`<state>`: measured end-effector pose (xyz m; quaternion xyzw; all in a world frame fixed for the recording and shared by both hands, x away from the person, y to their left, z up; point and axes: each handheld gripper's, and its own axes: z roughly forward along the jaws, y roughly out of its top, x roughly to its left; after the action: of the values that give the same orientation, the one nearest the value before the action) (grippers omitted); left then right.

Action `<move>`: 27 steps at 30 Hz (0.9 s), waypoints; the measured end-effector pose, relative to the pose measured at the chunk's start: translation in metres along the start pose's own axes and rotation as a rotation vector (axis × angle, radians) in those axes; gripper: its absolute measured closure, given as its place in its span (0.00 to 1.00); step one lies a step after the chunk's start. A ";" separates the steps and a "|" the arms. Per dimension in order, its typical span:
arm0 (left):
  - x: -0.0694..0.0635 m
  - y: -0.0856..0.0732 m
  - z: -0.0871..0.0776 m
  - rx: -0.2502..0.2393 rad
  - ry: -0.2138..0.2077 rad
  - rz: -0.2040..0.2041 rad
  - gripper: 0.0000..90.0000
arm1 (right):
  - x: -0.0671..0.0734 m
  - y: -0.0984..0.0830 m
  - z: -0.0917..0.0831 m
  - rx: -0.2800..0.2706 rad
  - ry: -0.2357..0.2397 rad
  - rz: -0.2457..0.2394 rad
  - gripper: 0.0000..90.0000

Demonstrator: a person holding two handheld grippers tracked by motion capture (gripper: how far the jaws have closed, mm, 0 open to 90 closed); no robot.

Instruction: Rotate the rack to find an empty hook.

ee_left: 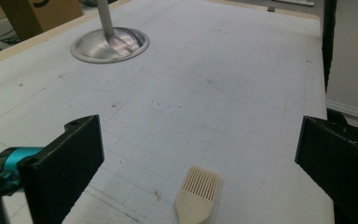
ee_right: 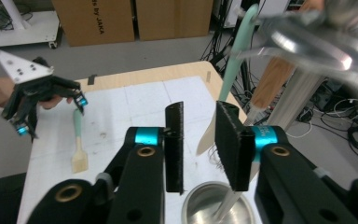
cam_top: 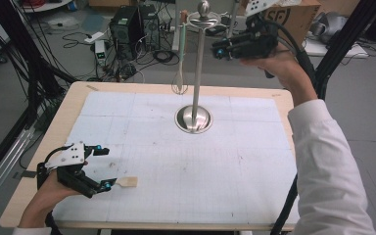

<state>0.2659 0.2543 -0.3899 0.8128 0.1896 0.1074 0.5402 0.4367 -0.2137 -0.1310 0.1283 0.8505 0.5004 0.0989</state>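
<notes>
- Jaws on our right gripper (ee_right: 199, 149) stand a narrow gap apart with nothing between the pads; they sit up at the top of the utensil stand (cam_top: 197, 73), beside the hanging whisk (cam_top: 179, 58) with its mint handle.
- Jaws on our left gripper (ee_left: 198, 158) are spread wide and released, low over the surface (cam_top: 235, 161), with the basting brush (ee_left: 197, 193) lying flat between them, its cream bristle end pointing away and its handle running back under the gripper.
- We judge the step in hand to be the pick-up of the brush. To do it well, we should lower the left jaws until the pads sit level with the handle just behind the bristle head, centre the brush between them, then close squarely so it does not swivel.
- We should lift straight up before carrying the brush toward the stand, and keep our right gripper clear of the pole and the hanging things.
- In the left gripper view the brush handle is cut off at the bottom edge, so we cannot see how far back it runs.
- In the right gripper view the stand's top disc (ee_right: 307, 37) is blurred, and a wooden-handled utensil (ee_right: 272, 79) hangs behind it; what kind it is we cannot tell.
- Free hooks on the stand are hard to make out.
</notes>
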 end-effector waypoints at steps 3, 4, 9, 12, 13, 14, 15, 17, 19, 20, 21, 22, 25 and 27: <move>0.004 -0.001 -0.001 -0.003 -0.005 -0.018 0.02 | 0.008 -0.016 -0.004 0.002 0.002 0.019 0.68; 0.005 0.000 -0.001 0.002 -0.003 -0.020 0.02 | 0.010 -0.021 -0.004 0.003 0.001 0.020 0.65; 0.007 0.005 -0.005 0.017 0.008 -0.010 0.02 | 0.022 -0.047 -0.006 0.026 -0.023 0.037 0.44; 0.009 0.008 -0.006 0.018 0.003 -0.007 0.02 | 0.029 -0.061 -0.007 0.045 -0.032 0.044 0.29; 0.009 0.009 -0.007 0.019 0.005 -0.008 0.02 | 0.032 -0.068 -0.007 0.041 -0.054 0.046 0.21; 0.009 0.010 -0.007 0.018 0.002 -0.012 0.02 | 0.035 -0.073 -0.007 0.041 -0.061 0.056 0.18; 0.010 0.010 -0.008 0.020 -0.001 -0.012 0.02 | 0.037 -0.078 -0.007 0.043 -0.052 0.054 0.15; 0.011 0.010 -0.008 0.021 -0.011 -0.018 0.02 | 0.043 -0.088 -0.006 0.059 -0.035 0.063 0.00; 0.013 0.010 -0.009 0.028 -0.009 -0.029 0.02 | 0.049 -0.099 -0.006 0.066 -0.013 0.031 0.00; 0.014 0.010 -0.009 0.027 -0.004 -0.028 0.02 | 0.051 -0.104 -0.006 0.060 -0.017 0.024 0.00; 0.014 0.011 -0.010 0.024 -0.004 -0.028 0.02 | 0.054 -0.109 -0.007 0.056 -0.036 0.040 0.00; 0.014 0.011 -0.011 0.023 -0.003 -0.028 0.02 | 0.057 -0.115 -0.008 0.049 -0.046 0.049 0.00; 0.012 0.014 -0.012 0.022 0.008 -0.016 0.02 | 0.065 -0.130 -0.010 0.017 -0.061 0.067 0.00; 0.010 0.016 -0.012 0.021 0.013 -0.003 0.02 | 0.071 -0.139 -0.010 0.013 -0.073 0.073 0.00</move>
<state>0.2737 0.2633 -0.3706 0.8175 0.1954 0.1099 0.5305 0.3497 -0.2644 -0.2513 0.1783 0.8443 0.4931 0.1105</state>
